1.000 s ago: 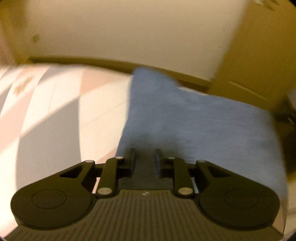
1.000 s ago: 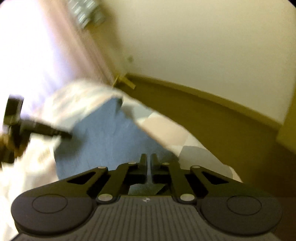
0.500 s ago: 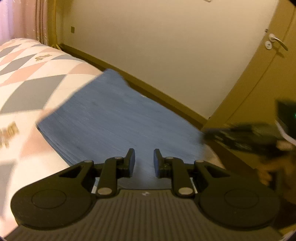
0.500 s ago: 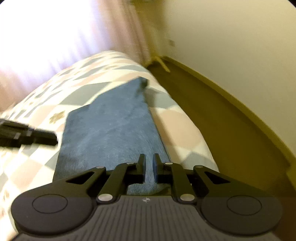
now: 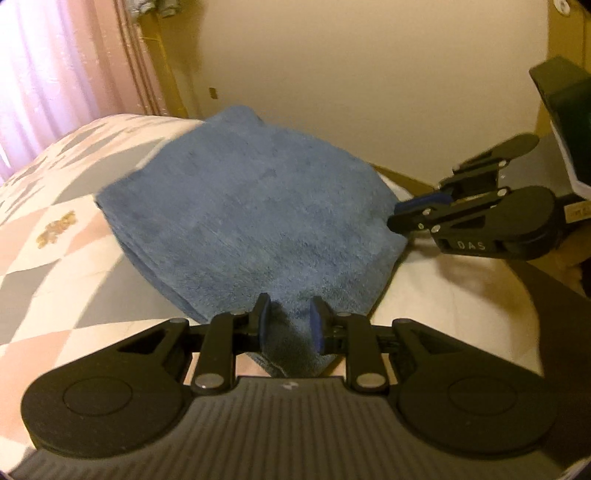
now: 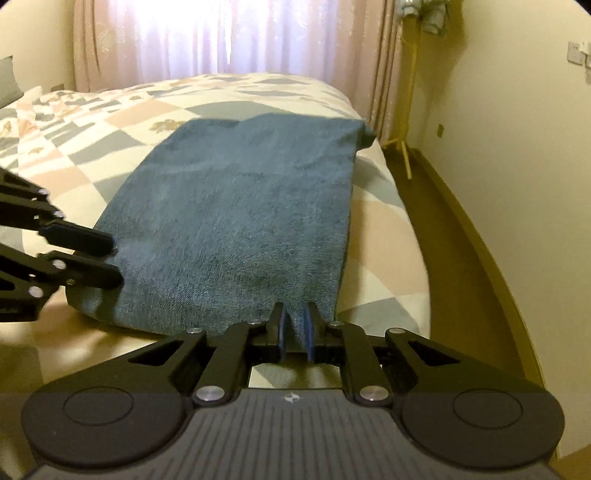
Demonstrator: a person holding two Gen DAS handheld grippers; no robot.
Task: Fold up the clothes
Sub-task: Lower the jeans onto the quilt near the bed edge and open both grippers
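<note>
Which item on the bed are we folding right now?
Look at the bed with the pastel geometric-patterned quilt in front of the curtained window. Along its near edge by the wall lies a flat, rectangular blue terry-cloth towel, each near corner between a pair of tongs. It is the only solid-coloured, fuzzy piece on the patterned bedding.

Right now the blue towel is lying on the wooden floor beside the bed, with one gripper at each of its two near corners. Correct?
Not quite. The blue towel lies on the patterned bed cover, not on the floor; the right wrist view shows this plainly. The rest holds: the left gripper and the right gripper each have a near corner between their fingers.
</note>
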